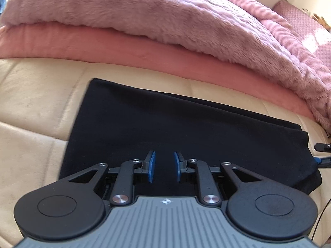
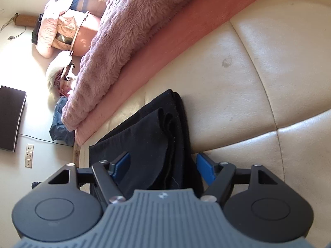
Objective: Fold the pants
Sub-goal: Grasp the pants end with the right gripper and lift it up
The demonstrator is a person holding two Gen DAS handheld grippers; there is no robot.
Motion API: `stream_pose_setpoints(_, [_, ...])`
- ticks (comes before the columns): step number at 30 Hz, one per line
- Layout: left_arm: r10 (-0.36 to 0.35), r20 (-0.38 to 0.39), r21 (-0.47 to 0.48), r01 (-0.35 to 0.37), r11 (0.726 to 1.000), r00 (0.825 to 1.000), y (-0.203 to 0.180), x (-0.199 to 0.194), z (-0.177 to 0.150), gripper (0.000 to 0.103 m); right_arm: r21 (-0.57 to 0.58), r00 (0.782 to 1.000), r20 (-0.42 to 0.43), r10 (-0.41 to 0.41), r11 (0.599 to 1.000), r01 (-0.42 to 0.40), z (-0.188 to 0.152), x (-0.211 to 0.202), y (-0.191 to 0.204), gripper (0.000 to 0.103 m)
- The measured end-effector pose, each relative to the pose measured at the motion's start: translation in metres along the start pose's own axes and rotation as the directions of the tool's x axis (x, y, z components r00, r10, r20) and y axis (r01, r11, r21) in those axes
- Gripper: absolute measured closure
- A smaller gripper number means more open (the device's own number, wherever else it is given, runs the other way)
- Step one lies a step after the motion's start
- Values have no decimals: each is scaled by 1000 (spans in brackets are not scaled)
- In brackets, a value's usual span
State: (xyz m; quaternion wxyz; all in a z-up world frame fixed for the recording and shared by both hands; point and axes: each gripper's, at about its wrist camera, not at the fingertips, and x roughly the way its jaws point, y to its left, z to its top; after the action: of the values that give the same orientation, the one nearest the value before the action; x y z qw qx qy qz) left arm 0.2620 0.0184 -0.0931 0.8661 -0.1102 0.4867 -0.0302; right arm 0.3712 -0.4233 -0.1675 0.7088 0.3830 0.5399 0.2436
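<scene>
The black pants [image 1: 175,128] lie folded into a flat rectangle on the cream leather cushion [image 1: 31,107]. My left gripper [image 1: 164,165] hovers over their near edge with its blue pads a little apart and nothing between them. In the right wrist view the pants [image 2: 153,144] show as a layered stack seen from one end. My right gripper [image 2: 165,165] is wide open, its fingers straddling that end of the stack. The right gripper's tip also shows in the left wrist view [image 1: 322,153] at the pants' right edge.
A fluffy pink blanket [image 1: 144,14] on a salmon-pink layer [image 1: 103,47] lies behind the pants. The right wrist view shows the floor with a pile of clothes and bags [image 2: 62,33], a dark flat screen [image 2: 10,117] and wall sockets [image 2: 29,155].
</scene>
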Motion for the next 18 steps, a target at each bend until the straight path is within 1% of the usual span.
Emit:
stream_pose_setpoints(2, [-6,-4,9,6,1000,1000,-6,5,1,82,-3,1000,-17,4,1000,-5,2,4,2,37])
stream_pose_setpoints(3, [-12,-5,11,12,1000,1000,-7,6,2,82,-7,1000,-27,5,1000,-6,3,7,4,39])
stream_pose_setpoints(4, [-17,-6,11,18,1000,1000,-9,7,2,82,-6,999,-39,2,1000,-2,4,11,4,53])
stream_pose_setpoints(5, [-23,-5,12,23,1000,1000,-11,8,2,82,7,998,-55,-16,1000,17,6,18,4,74])
stream_pose_setpoints(6, [-31,-4,15,31,999,1000,-13,8,3,82,14,997,-64,-32,999,33,6,23,3,82])
stream_pose_setpoints(8, [-46,-5,26,46,999,999,-17,9,5,82,13,998,-61,-27,1000,28,7,24,3,87])
stream_pose_setpoints(12, [-69,-4,72,69,995,998,-27,15,13,82,-17,997,-51,-52,999,52,4,20,14,90])
stream_pose_setpoints(15, [-89,0,110,88,990,996,-37,22,22,82,-54,999,-27,-40,998,38,2,7,32,92])
stream_pose_setpoints(18, [-103,3,186,101,977,995,-52,29,30,82,-90,999,-10,-42,995,41,1,-6,61,92])
